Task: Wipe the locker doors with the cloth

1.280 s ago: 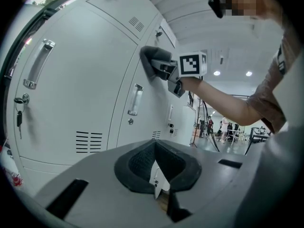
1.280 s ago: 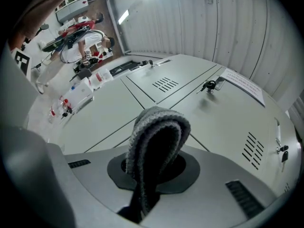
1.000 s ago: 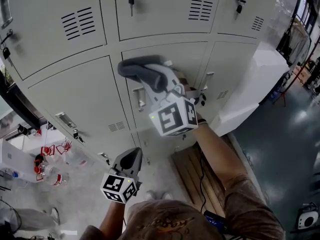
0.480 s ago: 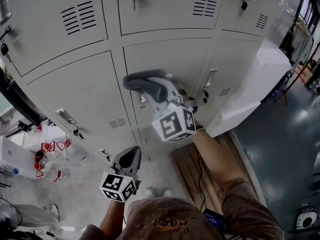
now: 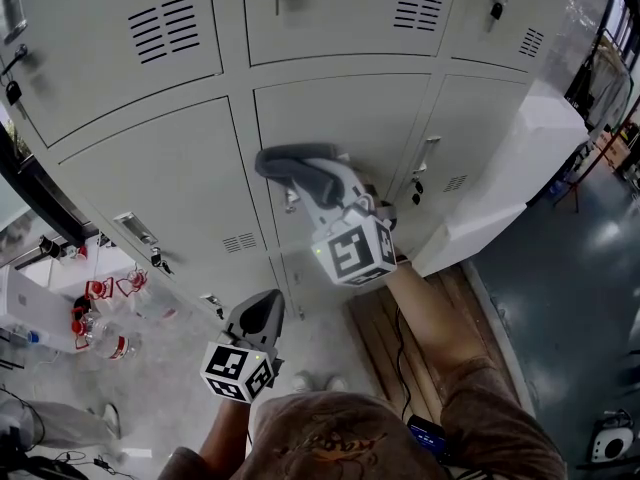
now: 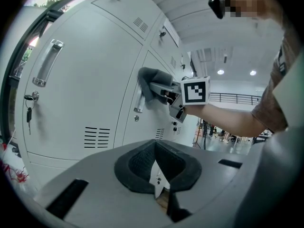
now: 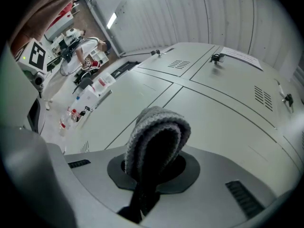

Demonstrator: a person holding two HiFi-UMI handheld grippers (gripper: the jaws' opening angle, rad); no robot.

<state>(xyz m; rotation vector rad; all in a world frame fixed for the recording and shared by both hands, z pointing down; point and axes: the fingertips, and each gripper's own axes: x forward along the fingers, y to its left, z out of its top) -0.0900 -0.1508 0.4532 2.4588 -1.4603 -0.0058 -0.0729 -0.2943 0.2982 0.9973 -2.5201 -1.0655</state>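
Pressing the folded grey cloth point(image 5: 292, 162) against the middle locker door point(image 5: 345, 113), the right hand-held gripper point(image 5: 322, 180) is clamped tight on it. The left hand-held gripper point(image 5: 262, 310) hangs lower down, well off the lockers, jaws together, nothing in them.

Floor point(image 5: 180, 388) on my feed is pale, dusty concrete on the left and darker and shinier over on the right. The lockers point(image 5: 170, 168) stand straight on it. Down by their foot on the left there's a cluster of clear bottles point(image 5: 95, 340) with red bits. Some wooden planks point(image 5: 385, 343) lie flat in front of the middle lockers, and a white box point(image 5: 510, 178) sits against the row's right end.
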